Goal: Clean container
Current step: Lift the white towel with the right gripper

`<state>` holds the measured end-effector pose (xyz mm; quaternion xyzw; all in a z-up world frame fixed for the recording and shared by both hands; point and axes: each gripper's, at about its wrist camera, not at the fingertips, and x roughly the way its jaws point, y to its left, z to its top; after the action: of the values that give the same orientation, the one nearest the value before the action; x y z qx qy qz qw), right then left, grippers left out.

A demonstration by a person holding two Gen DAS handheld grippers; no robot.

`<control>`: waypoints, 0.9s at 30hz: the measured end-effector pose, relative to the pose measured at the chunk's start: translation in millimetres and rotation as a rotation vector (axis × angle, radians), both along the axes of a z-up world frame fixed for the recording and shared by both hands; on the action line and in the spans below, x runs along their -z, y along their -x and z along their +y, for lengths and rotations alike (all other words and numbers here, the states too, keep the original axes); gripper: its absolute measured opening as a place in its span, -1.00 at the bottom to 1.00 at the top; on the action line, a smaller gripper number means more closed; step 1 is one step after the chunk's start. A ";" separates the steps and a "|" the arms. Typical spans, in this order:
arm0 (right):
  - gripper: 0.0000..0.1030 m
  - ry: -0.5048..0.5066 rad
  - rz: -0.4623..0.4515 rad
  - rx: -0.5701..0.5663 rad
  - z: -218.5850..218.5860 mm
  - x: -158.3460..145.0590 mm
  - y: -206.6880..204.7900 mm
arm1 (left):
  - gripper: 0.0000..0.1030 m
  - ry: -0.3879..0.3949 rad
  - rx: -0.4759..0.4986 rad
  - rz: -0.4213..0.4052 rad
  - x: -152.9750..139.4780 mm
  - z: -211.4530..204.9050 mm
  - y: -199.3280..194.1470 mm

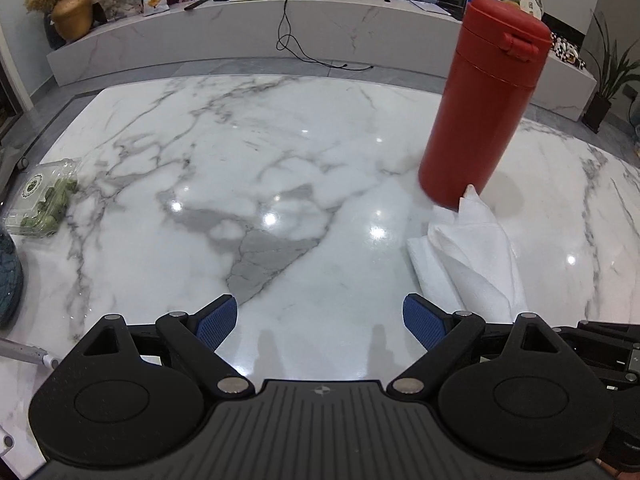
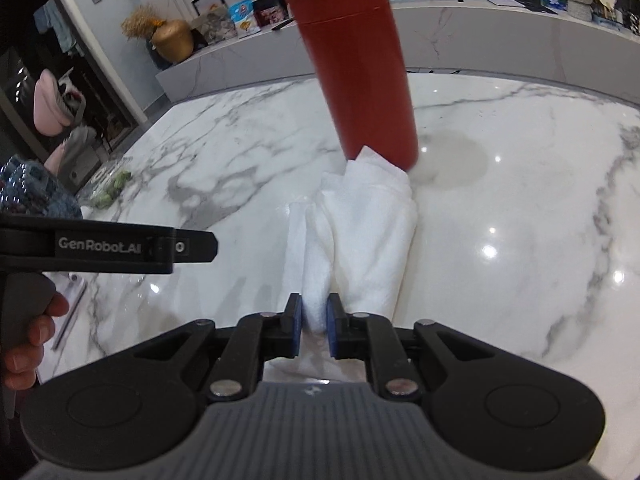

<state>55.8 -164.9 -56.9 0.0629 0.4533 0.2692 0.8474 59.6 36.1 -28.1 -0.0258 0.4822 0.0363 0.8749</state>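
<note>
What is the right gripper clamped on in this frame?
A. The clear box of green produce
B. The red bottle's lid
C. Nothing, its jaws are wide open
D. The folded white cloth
D. In the right wrist view the right gripper has its blue pads pressed into the white cloth, whose far end reaches the base of the red bottle; the left gripper is open and empty.

Solid red all over is seen on the bottle (image 1: 484, 96), lid included, no print at all. The towel (image 2: 360, 232) is shown as plain white, zero pattern. White marble with grey veins and one bigger grey patch is seen on the counter (image 1: 248, 184). Blue textured pads on black fingers (image 1: 218, 326) are seen, same blue-on-black on the other fingers (image 2: 295, 322). Green stuff under a clear lid is spotted in the clamshell box (image 1: 40, 200).
</note>
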 end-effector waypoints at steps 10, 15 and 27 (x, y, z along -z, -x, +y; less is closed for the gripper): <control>-0.04 -0.109 -0.087 0.095 -12.3 -23.3 2.8 | 0.77 0.014 -0.064 -0.027 -4.4 10.6 1.3; -0.04 0.010 -0.101 0.169 -8.1 -13.2 -2.7 | 0.77 0.018 -0.060 -0.023 -2.9 8.5 0.9; 0.23 0.114 -0.064 0.188 13.3 3.8 -9.2 | 0.77 0.024 -0.074 -0.018 -1.0 10.9 2.4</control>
<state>65.0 -151.5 -60.7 0.0483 0.4328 0.1642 0.8851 57.2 47.0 -27.1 -0.0546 0.4734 0.0628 0.8769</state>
